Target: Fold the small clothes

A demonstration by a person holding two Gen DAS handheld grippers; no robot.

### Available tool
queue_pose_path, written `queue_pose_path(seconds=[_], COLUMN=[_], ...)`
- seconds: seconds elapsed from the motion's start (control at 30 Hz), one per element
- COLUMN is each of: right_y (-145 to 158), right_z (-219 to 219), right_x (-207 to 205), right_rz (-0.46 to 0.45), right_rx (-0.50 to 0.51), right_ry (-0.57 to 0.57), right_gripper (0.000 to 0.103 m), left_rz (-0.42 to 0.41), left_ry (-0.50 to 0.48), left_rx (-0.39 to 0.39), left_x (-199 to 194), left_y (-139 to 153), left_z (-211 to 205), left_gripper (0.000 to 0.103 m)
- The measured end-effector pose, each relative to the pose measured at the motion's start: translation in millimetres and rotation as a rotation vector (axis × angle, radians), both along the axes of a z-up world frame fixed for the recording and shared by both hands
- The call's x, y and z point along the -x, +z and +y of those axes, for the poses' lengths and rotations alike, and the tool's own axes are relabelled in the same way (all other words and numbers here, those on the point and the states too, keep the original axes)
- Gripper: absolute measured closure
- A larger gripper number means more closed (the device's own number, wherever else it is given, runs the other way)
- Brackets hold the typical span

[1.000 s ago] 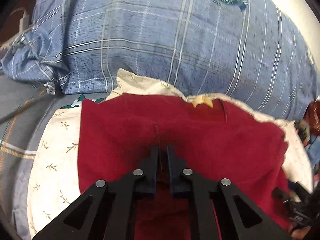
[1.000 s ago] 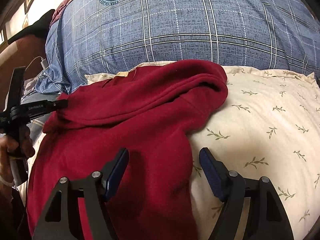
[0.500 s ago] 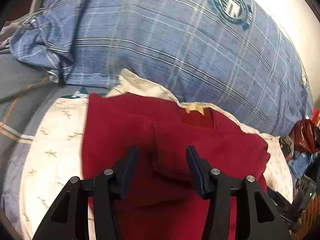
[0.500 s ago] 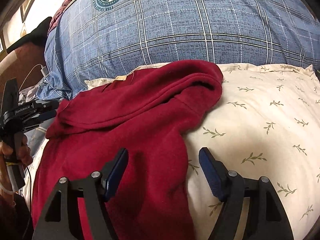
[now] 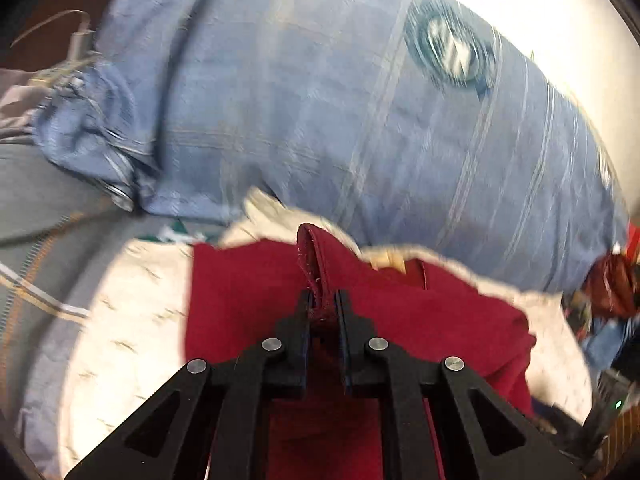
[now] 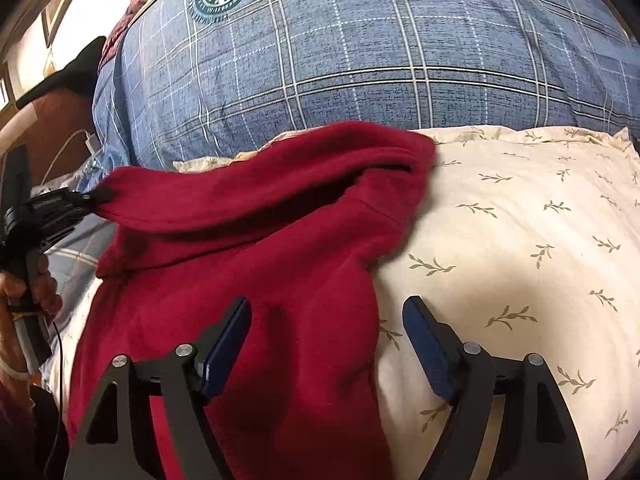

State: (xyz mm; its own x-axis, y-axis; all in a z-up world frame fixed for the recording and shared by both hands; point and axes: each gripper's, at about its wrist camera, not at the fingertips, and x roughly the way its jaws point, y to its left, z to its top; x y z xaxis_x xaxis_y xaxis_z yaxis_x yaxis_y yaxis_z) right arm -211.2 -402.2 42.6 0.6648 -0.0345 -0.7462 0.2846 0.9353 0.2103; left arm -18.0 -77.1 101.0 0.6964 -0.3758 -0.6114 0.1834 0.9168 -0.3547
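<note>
Half a second back your left gripper [image 5: 322, 312] had its jaws spread over the red garment [image 6: 280, 264]; they've just been closing and now pinch a raised ridge of the fabric, lifted slightly off the rest. Left view is motion-blurred now; it was sharper before.

Right gripper [image 6: 326, 344] hasn't shifted. Its jaws have just been opening a touch and stand wide, straddling the garment's right edge where it meets the leaf-print pillow [image 6: 520, 240], gripping nothing. Looks staged to take that edge once your left carries the fold across, my guess.

The garment lies spread on the pillow, its top against the blue plaid cushion [image 6: 380, 60]. From the right view your left hand [image 6: 24, 280] holds its gripper at the garment's far left corner.

Hard to read: how many layers your left has pinched, and the garment's near hem, cut off by the frame. Clutter at the right edge of the left view is too smeared to name.
</note>
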Motion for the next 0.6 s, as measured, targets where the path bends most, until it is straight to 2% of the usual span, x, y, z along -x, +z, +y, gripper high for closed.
queue_pose_path(seconds=[0.07,0.17,0.23,0.33,0.4,0.47,0.5,0.53,0.6], right_y=[6,22,31,36,25,6,1,-3,6], right_z=[-5,-22,-34,-45,-54,-62,-64,-67,-63], right_x=[5,11,2,-14,-40,-61,-66,-69,-62], right_rz=[-0.012,-0.077,-0.055,-0.047,0.011,0.069,0.068,0.057,0.011], right_rx=[-0.011,-0.061,-0.039,-0.031,-0.059,-0.114,-0.147,-0.186,-0.174], right_ry=[-0.036,-0.102,-0.14,-0.147,-0.118,-0.112,-0.109,-0.108,-0.123], right_gripper=[0.023,0.023,0.023,0.024,0.027,0.05,0.077,0.08,0.084], left_rz=[0.036,0.145,0.192,0.2,0.199,0.196,0.197,0.198,0.207], left_ry=[0.016,0.032,0.035,0.038,0.038,0.038,0.038,0.037,0.039], left_rx=[0.001,-0.039,-0.057,-0.077,-0.074,-0.076,-0.082,-0.085,-0.084], left_x=[-2,-13,-20,-29,-32,-34,-34,-30,-31], left_y=[-5,-26,-36,-38,-39,-40,-41,-43,-45], left_z=[7,3,-2,-8,-9,-9,-9,-9,-8], left_gripper=[0.093,0.093,0.093,0.092,0.092,0.092,0.092,0.092,0.092])
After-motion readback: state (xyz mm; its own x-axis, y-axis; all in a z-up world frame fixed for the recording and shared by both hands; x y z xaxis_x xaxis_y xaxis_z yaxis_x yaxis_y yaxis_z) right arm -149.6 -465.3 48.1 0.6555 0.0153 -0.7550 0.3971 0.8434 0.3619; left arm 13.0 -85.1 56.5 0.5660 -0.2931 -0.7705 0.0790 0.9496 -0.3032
